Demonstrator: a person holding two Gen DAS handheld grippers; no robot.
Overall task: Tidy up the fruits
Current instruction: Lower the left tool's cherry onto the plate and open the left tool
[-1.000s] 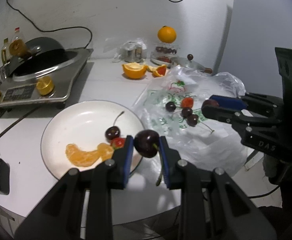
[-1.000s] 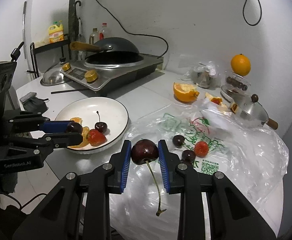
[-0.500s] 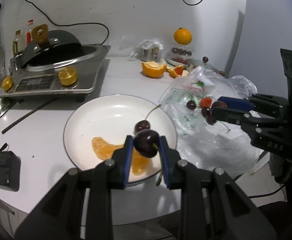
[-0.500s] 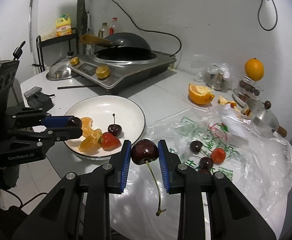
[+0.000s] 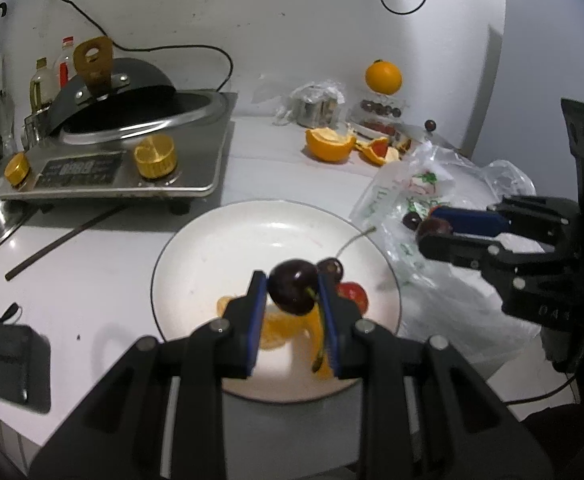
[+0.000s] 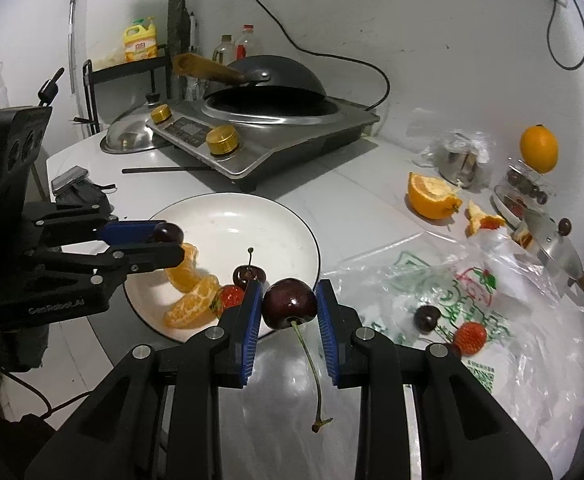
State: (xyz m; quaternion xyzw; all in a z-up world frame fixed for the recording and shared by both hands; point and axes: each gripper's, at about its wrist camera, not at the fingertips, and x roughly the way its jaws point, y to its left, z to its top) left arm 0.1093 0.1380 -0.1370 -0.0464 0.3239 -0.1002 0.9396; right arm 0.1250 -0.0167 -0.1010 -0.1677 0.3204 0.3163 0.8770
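Looking along the left gripper: white counter, steel induction cooker, round white plate with orange segments. Jaws pinch a dark cherry above the plate.

Right gripper: crumpled plastic bag holding 1 strawberry. Jaws clamp a second dark cherry, stem dangling, beside the plate's rim.

A white kitchen corner, dimly lit.

A white table is set against a scuffed white wall, down which black cables are hung. A cooker with a wok is seen, and a rack with bottles beyond.
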